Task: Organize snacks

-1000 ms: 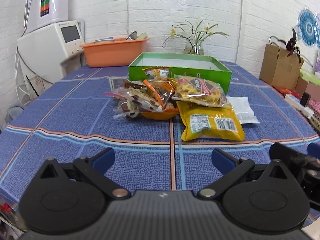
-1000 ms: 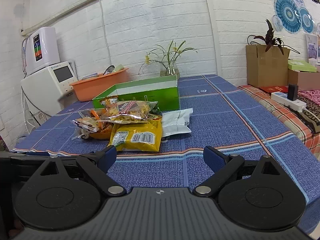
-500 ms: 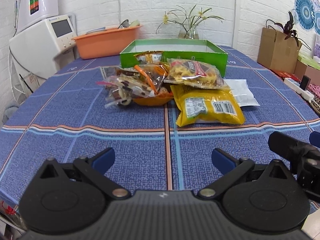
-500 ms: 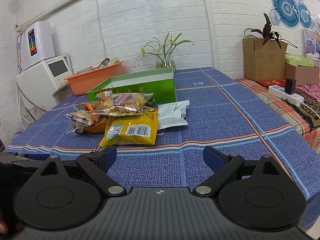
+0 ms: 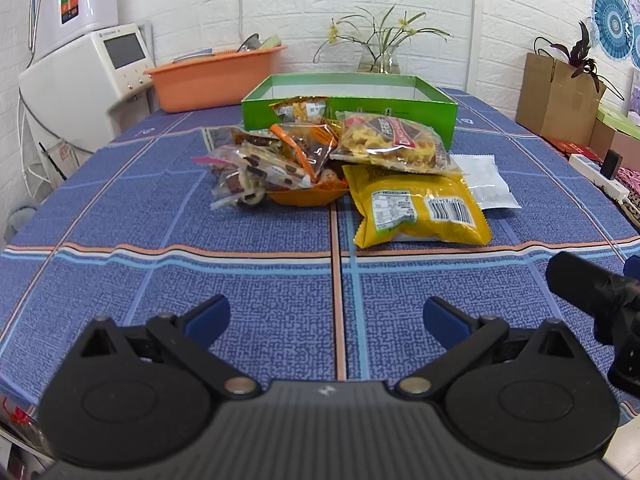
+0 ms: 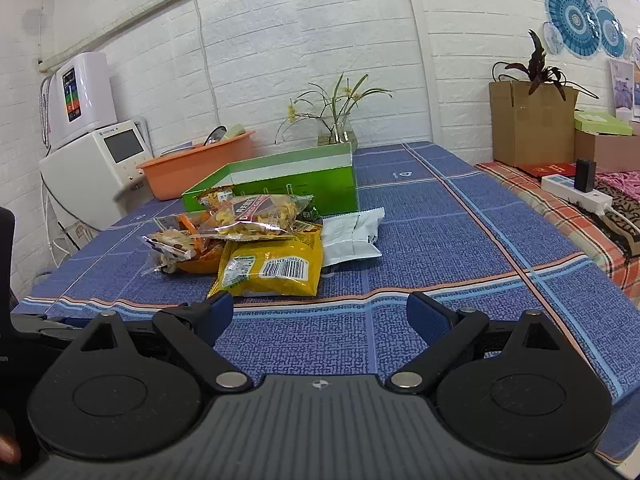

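While both tools hang over the near edge of the blue checked tablecloth [image 5: 256,232], nothing has been picked up yet, so by the look of it this is the approach before the first grab. The left gripper [image 5: 326,318] has its blue pads wide apart and empty, and the right gripper [image 6: 320,312] shows the same: jaws spread, nothing between them. Ahead sits the heap of snacks, well short of either tool. Nearest is the yellow bag [image 5: 418,212], lying flat with its barcode up; on its far end rests a clear bag of twisted crackers [image 5: 394,142], and just to the right a white pouch [image 5: 486,182] lies partly tucked behind the yellow one. To the left, several small clear packets [image 5: 256,172] are piled over an orange wrapper [image 5: 308,196]. Behind them all stands the open green box [image 5: 348,98], with one packet propped against its front wall; it looks like the likely home for everything, though its floor is hidden from both views. Next move, most likely: push a gripper forward to the yellow bag's near edge, come down low, and pinch a seam, because a slick, puffy bag may slip from a flat squeeze.
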`<state>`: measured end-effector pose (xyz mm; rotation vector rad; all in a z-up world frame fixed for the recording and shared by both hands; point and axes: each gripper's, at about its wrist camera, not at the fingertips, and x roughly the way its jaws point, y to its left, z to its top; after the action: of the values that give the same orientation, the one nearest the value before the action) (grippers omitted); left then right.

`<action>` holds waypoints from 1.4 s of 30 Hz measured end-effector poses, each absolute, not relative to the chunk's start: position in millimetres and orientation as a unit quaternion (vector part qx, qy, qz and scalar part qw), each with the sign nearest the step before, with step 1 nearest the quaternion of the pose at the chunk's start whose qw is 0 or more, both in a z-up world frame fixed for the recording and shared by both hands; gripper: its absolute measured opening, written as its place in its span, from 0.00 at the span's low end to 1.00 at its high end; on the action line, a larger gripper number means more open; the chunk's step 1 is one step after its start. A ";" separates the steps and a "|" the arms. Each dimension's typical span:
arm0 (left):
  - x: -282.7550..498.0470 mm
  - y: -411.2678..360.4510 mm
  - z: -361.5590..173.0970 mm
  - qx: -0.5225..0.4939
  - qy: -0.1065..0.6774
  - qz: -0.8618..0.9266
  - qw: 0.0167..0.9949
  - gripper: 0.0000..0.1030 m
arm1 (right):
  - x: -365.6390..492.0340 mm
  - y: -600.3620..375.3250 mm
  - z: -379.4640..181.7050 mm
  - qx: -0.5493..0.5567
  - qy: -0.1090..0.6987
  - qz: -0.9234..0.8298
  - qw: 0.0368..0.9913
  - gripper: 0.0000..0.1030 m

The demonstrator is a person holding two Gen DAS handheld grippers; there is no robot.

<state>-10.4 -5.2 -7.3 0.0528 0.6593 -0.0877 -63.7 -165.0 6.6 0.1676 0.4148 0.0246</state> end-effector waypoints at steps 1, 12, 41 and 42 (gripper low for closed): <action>-10.2 -4.9 -7.4 0.025 0.324 -0.043 0.945 1.00 | -63.1 -165.2 6.4 0.083 0.207 0.011 0.975 1.00; -10.7 -1.7 -2.1 0.017 0.312 -0.043 0.949 1.00 | -59.3 -168.4 3.1 0.088 0.216 0.002 0.972 1.00; -7.1 8.3 -4.3 -0.015 0.319 -0.046 0.947 1.00 | -57.9 -175.2 0.0 0.113 0.223 0.000 0.968 1.00; -6.4 8.9 -4.7 -0.016 0.321 -0.044 0.946 1.00 | -57.9 -175.5 0.0 0.114 0.222 0.002 0.968 1.00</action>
<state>-6.4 8.9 -4.7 -0.0325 0.6529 -0.0886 -57.9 -175.5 0.0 0.2311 0.4492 0.0035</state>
